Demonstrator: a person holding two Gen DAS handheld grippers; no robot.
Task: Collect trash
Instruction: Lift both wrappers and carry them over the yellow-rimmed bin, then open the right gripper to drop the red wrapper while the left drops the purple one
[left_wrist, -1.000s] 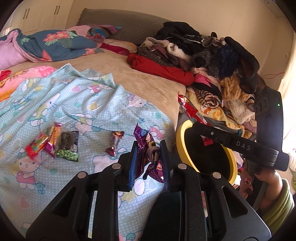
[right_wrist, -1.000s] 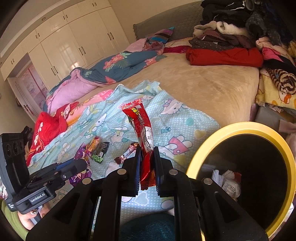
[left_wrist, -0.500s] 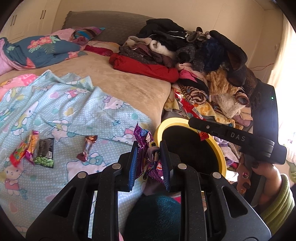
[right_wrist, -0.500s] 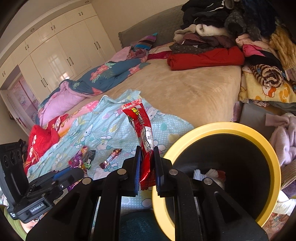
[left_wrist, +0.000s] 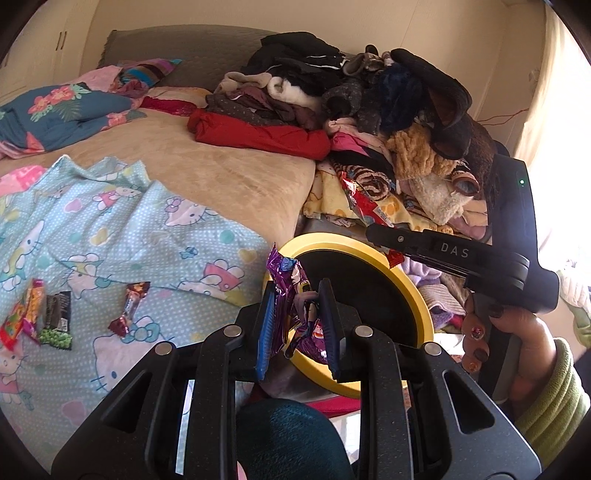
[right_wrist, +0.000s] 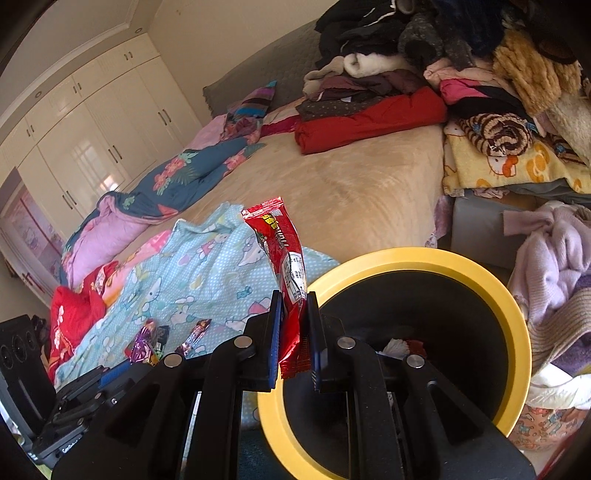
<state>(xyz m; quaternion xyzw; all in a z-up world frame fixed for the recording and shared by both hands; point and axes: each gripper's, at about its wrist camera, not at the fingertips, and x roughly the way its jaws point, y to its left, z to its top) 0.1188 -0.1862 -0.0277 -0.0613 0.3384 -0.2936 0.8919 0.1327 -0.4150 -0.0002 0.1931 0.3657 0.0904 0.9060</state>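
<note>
left claw (left_wrist: 297, 325): we hold the purple wrapper (left_wrist: 291, 295); near the bin (left_wrist: 413, 295) rim
right claw (right_wrist: 293, 332): we hold the red wrapper (right_wrist: 284, 266); by the bin's edge
risk: if we let go early, wrappers may miss and land beside the bed (left_wrist: 229, 173)

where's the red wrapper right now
The red wrapper is clamped upright in the right gripper, at the near left rim of the yellow bin, beside the bed.
</note>
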